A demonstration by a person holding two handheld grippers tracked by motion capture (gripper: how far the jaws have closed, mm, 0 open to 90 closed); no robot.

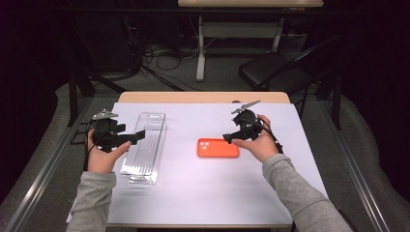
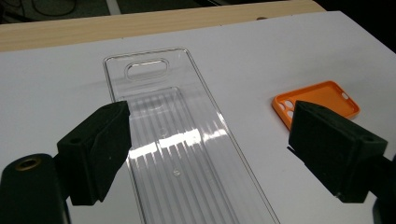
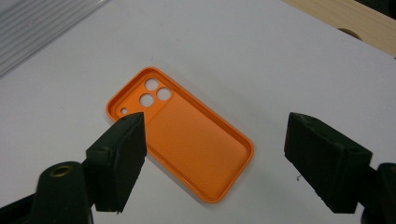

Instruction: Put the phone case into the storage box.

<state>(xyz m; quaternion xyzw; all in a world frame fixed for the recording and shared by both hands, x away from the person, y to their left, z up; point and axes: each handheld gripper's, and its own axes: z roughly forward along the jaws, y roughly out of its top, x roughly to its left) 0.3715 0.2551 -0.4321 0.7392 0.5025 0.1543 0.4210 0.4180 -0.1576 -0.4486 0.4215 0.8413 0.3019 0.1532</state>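
Note:
An orange phone case [image 1: 217, 148] lies inside up on the white sheet, near the middle of the table. In the right gripper view the phone case [image 3: 187, 135] shows its camera holes at the far end. My right gripper [image 1: 228, 138] hovers just above the case's right end, open; the right gripper [image 3: 215, 149] has nothing pressed between its pads. A clear ribbed plastic tray [image 1: 145, 145] lies lengthwise at the left. My left gripper [image 1: 140, 135] hangs open over the tray [image 2: 187, 140], apart from it. The case [image 2: 327, 95] lies beyond its right jaw.
A white sheet [image 1: 203, 193] covers most of the wooden table [image 1: 203, 97]. The tray's corner [image 3: 37, 23] shows at the upper left of the right gripper view. Behind the table stand a black chair [image 1: 275, 72], a desk leg [image 1: 200, 48] and floor cables.

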